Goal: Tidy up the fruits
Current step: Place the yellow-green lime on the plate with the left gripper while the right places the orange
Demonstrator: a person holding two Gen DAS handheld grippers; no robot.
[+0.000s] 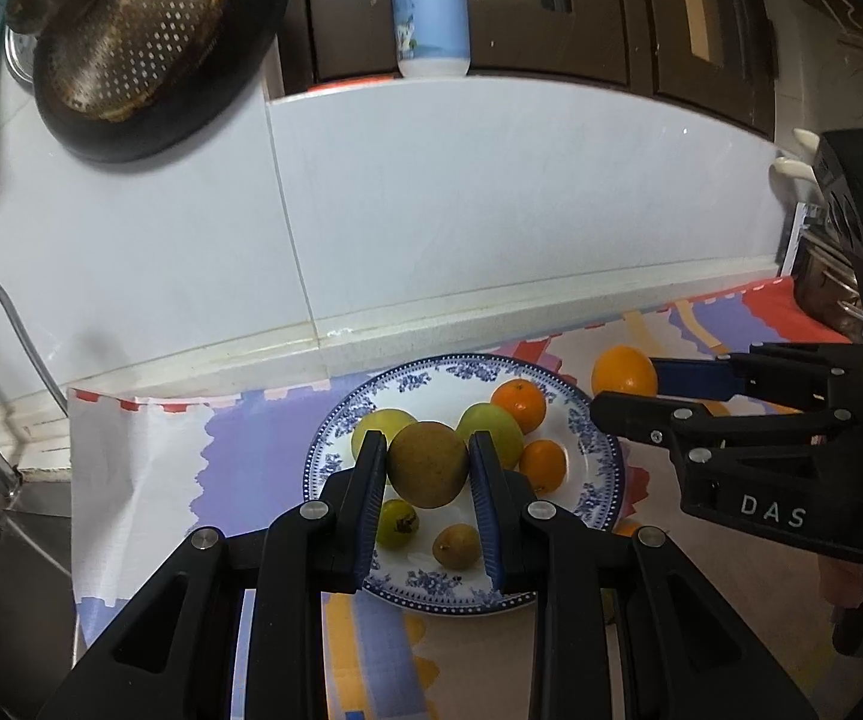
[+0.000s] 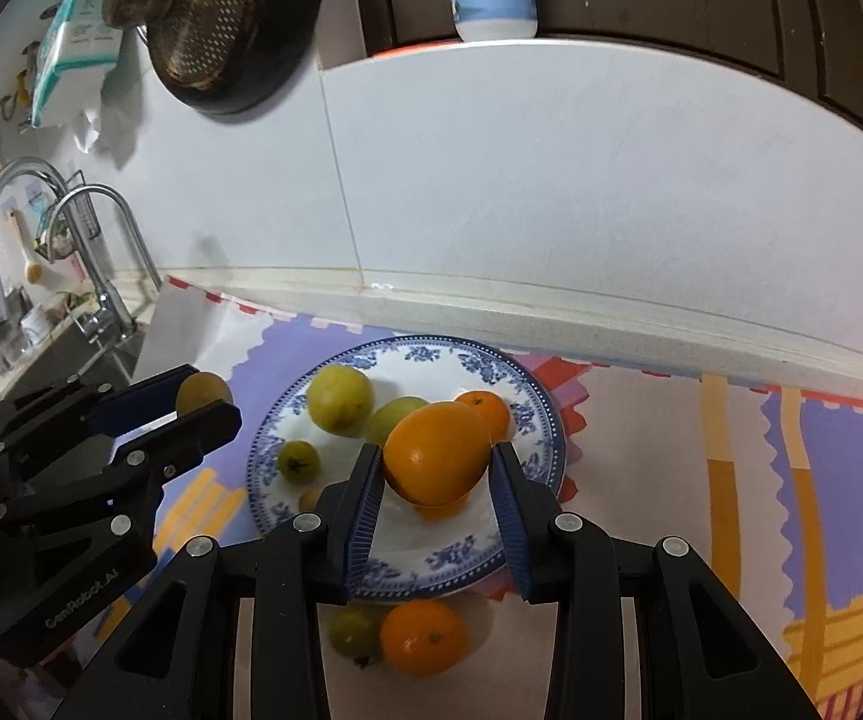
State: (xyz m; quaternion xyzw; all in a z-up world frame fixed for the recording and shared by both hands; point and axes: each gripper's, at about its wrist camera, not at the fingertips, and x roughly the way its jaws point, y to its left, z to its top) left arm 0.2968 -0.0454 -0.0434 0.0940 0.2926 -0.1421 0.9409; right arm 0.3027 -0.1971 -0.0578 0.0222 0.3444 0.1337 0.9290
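Above the plate (image 1: 602,462) near the surface's back edge, our left claw (image 1: 428,462) clamps a firm brown fruit (image 1: 427,463), our right claw (image 2: 437,465) a smooth, roll-prone orange (image 2: 436,461); we judge mid-girth holds safest.

— What lettering can we read near the blue-patterned plate (image 1: 602,462)?

— Right of it, white capitals "DAS" on the right claw (image 1: 626,393) body.

— And from the other camera?

— Left of the plate, we read "GenRobot.AI" along the left claw (image 2: 203,402) housing. The bottle's label stays unreadable to us.
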